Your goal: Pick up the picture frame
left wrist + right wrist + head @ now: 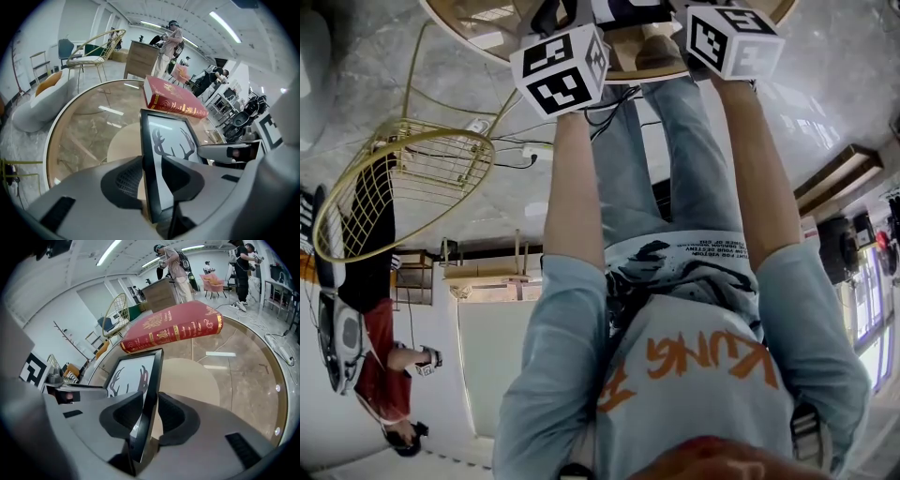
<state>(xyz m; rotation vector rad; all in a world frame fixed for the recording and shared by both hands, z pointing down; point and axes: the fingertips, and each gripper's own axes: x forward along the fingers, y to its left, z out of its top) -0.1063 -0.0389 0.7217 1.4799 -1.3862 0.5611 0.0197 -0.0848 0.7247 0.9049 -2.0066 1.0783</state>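
The picture frame (171, 140) is black-edged with a deer-antler print and stands on edge on the round glass table (89, 122). My left gripper (151, 176) is shut on its near left edge, one pad on the back and one on the glass. My right gripper (151, 411) is shut on the opposite edge of the picture frame (129, 376). Each gripper shows in the other's view across the print. In the head view only the two marker cubes (558, 70) (731, 39) show; the jaws and the frame are hidden behind them.
A thick red book (171, 98) (173, 329) lies on the table just beyond the frame. A gold wire chair (93, 47) (403, 187) and a grey sofa (42, 98) stand off the table. People stand by a wooden counter (140, 58) further back.
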